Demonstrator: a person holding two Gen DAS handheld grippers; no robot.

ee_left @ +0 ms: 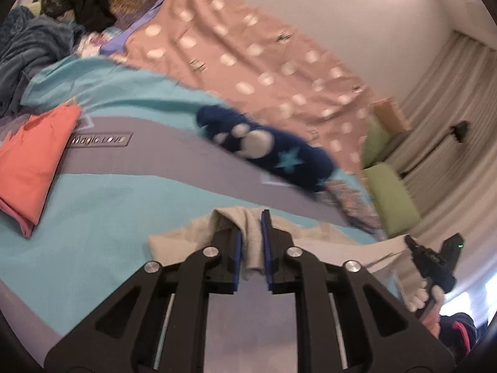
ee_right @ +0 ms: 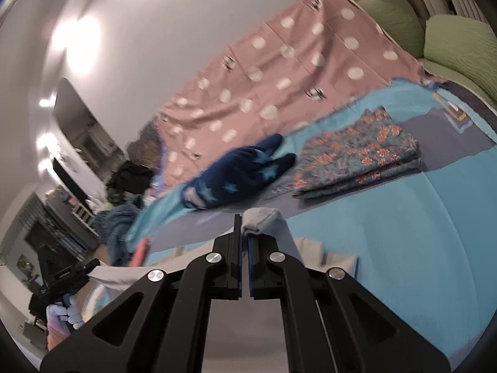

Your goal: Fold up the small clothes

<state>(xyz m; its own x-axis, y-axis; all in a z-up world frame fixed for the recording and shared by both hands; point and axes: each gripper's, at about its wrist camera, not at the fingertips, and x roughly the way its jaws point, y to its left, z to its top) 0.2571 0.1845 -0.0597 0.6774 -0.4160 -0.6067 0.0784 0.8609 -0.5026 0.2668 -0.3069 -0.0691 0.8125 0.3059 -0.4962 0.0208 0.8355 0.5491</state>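
My left gripper (ee_left: 251, 217) is shut on a bunched edge of a light grey garment (ee_left: 251, 248) that hangs down between its fingers above the bed. My right gripper (ee_right: 243, 222) is shut on another edge of the same grey garment (ee_right: 264, 219), which drapes over its right finger and stretches below toward the left gripper (ee_right: 66, 276). The right gripper shows at the lower right of the left wrist view (ee_left: 435, 258). A dark blue fleece item with stars (ee_left: 264, 149) lies ahead on the bed; it also shows in the right wrist view (ee_right: 239, 177).
A folded orange garment (ee_left: 31, 161) lies at left on the turquoise and grey bedcover (ee_left: 124, 192). A folded floral garment (ee_right: 357, 155) lies at right. A pink dotted blanket (ee_left: 248, 52) covers the far side. A pile of dark clothes (ee_left: 77, 0) and green pillows (ee_right: 450, 43) sit at the bed's ends.
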